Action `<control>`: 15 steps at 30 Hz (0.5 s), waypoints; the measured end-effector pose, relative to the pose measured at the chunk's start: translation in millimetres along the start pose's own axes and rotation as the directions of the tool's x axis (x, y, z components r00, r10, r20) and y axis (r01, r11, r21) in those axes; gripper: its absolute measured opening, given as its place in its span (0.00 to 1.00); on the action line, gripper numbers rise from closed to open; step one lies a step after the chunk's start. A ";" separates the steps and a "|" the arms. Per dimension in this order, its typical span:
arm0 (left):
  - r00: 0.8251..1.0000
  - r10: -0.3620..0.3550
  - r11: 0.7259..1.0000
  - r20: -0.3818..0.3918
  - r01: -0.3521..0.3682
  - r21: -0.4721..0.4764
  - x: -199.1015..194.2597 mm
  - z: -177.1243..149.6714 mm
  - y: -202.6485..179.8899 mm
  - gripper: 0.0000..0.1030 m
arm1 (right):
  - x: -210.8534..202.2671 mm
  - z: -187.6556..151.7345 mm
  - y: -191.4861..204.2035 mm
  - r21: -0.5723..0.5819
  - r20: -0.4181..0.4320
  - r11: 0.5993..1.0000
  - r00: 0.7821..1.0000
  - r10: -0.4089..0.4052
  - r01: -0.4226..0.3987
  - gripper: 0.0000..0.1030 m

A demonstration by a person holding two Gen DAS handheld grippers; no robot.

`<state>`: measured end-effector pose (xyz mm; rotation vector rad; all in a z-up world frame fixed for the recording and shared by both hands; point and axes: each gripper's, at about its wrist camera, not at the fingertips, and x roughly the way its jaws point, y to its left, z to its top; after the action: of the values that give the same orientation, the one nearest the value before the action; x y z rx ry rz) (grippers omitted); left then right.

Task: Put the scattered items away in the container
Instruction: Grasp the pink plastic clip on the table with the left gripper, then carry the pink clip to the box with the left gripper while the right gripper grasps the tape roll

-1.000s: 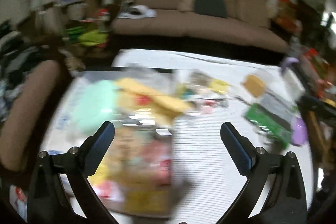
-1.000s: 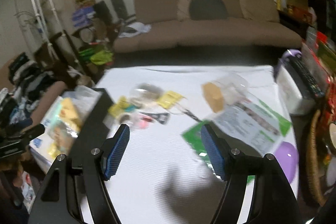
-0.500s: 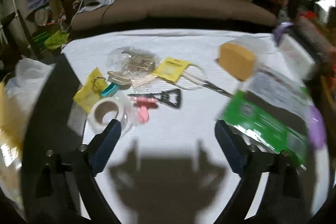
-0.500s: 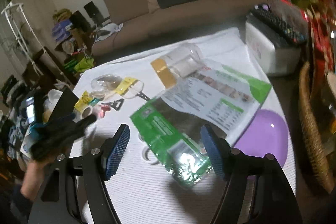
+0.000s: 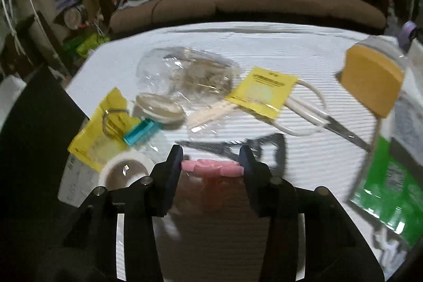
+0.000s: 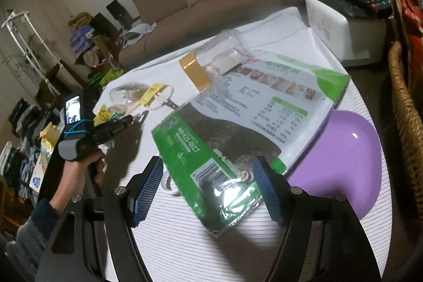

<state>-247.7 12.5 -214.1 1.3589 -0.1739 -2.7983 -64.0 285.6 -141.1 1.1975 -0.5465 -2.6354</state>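
**Left gripper clamps pink clip**

Near the table's (image 5: 264, 44) left edge, your left gripper (image 5: 211, 163) is closed onto a pink clip (image 5: 211, 166) beside the tape roll (image 5: 124, 168). Your right gripper (image 6: 207, 190) hovers wide open, empty, over the green pouch (image 6: 211, 144).

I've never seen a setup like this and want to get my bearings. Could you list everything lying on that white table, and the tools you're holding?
pink clip: one, pink, between the left fingers
tape roll: one, white, left of the clip
scissors: one pair, white handles, table middle
yellow packets: two, yellow, one over the scissors' handles, one near the table's left edge
clear bag: one, transparent, far side
jar: one, clear, amber lid, on its side
green pouch: one, green and white, lying flat
purple bowl: one, under the pouch's corner
left gripper: closed on the clip
right gripper: open, over the pouch
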 end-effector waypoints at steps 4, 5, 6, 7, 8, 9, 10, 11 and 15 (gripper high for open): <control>0.999 -0.032 0.999 0.010 0.032 0.038 -32.3 -5.7 -3.0 0.40 | -5.2 -1.0 5.6 -0.003 0.002 1.000 1.000 0.006 -0.006 0.71; 0.999 -0.044 0.998 0.014 0.043 0.045 -44.2 -6.7 -2.5 0.40 | -6.9 -1.0 8.3 -0.004 0.002 1.000 1.000 0.008 -0.008 0.71; 0.998 -0.056 0.997 0.019 0.055 0.048 -58.8 -7.4 -1.4 0.40 | -8.5 -0.9 11.6 -0.005 0.000 1.000 1.000 0.012 -0.012 0.71; 0.997 -0.067 0.997 0.030 0.065 0.043 -73.4 -5.5 0.4 0.40 | -10.3 -0.7 16.1 -0.009 -0.005 1.000 1.000 0.016 -0.016 0.71; 0.996 -0.084 0.996 0.042 0.083 0.036 -90.4 -5.3 4.0 0.40 | -11.7 -0.4 20.6 -0.015 -0.006 1.000 1.000 0.020 -0.020 0.71; 0.994 -0.098 0.995 0.056 0.097 0.030 -109.1 -5.0 7.9 0.40 | -14.2 -0.2 26.5 -0.023 -0.005 0.999 1.000 0.025 -0.025 0.71; 0.992 -0.108 0.994 0.073 0.107 0.021 -128.3 -5.0 12.3 0.40 | -16.9 -0.1 33.2 -0.034 -0.005 0.999 0.999 0.033 -0.034 0.71; 0.989 -0.117 0.993 0.089 0.116 0.016 -144.9 -4.7 16.5 0.40 | -19.1 -0.4 39.4 -0.044 -0.006 0.998 0.999 0.041 -0.041 0.71; 0.980 -0.110 0.994 0.164 0.111 0.003 -220.4 -13.5 38.9 0.40 | -24.5 -3.2 63.9 -0.082 -0.025 0.995 0.998 0.060 -0.061 0.71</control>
<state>-101.7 -11.6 -45.7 1.1712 -0.0960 -3.0005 -43.9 234.4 -100.2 1.1655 -0.4570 -2.5644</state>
